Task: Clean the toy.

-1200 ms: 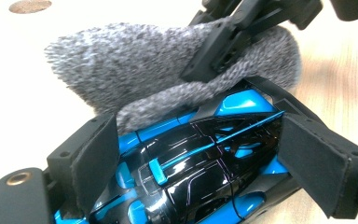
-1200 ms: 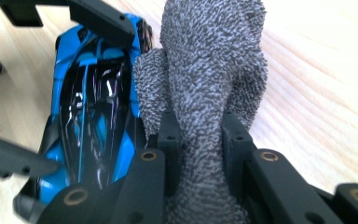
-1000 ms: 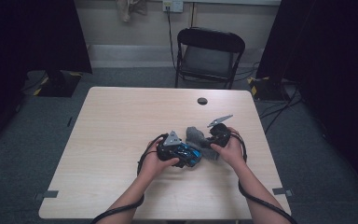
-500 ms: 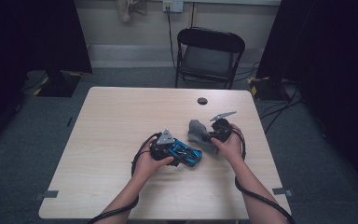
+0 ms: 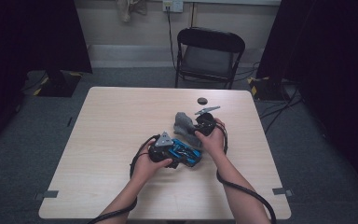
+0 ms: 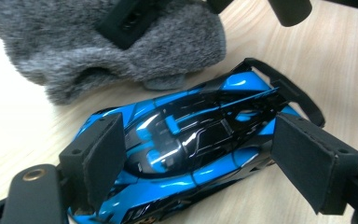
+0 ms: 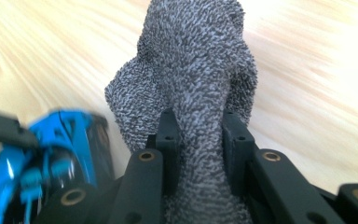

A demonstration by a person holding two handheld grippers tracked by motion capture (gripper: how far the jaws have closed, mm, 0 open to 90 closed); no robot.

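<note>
Toy car (image 6: pixel 191 144), blue and black, lies mid-frame on the desk (image 5: pixel 112 121) between wide-open jaws of left gripper (image 6: pixel 214 158), pads apart from it. Right gripper (image 7: pixel 198 140) pinches grey fuzzy sock (image 7: pixel 191 70), just above car.

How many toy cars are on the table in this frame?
1. The blue toy car lies near the table's middle, between the left gripper's open fingers, beside the grey fuzzy sock that the right gripper pinches. Nothing suggests another is hidden.
</note>
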